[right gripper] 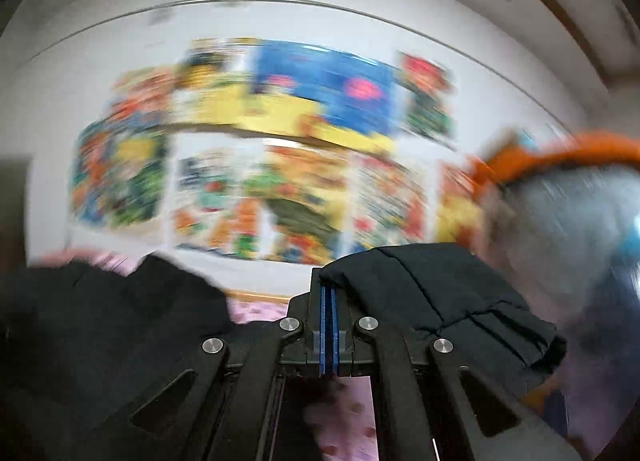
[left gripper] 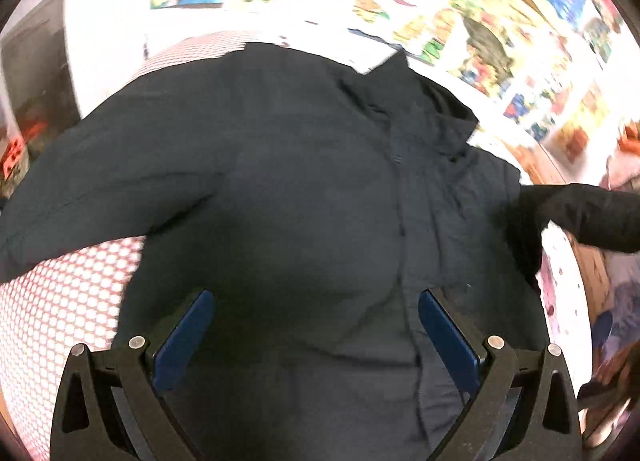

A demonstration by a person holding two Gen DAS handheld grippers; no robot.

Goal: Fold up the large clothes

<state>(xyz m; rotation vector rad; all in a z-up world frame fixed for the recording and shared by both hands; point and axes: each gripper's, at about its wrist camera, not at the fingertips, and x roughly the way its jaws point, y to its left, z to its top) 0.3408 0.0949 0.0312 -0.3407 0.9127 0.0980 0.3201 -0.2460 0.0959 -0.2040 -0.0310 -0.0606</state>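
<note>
The dark navy jacket (left gripper: 304,181) lies spread front-up across a bed, on a cover with a small red-and-white check (left gripper: 60,301). Its collar (left gripper: 432,109) is at the far end toward the wall, the front closure runs down the middle, and one sleeve (left gripper: 80,189) stretches out flat to the left of my left wrist view. That sleeve has not been brought in over the body, and I see no crease across the torso, so I judge the folding barely begun.

On the other side, the second sleeve (right gripper: 444,301) is off the bed. My right gripper (right gripper: 329,293) has its blue pads pressed together on the sleeve's edge, and the cuff end drapes over the right finger and hangs down. The view there is badly smeared, but the gripper looks across the room at the wall rather than down at the bed. In the left wrist view a dark shape reaches out past the jacket's right edge; I take it for that raised sleeve, though I cannot be sure.

My left gripper (left gripper: 316,309) hovers above the lower torso with its jaws spread wide and nothing between them; it is not touching the cloth.

Left to do, as I read it: lay this sleeve across the chest, bring in the other one, then fold the body over.

Beyond the bed, colourful posters (right gripper: 280,149) cover the white wall.
</note>
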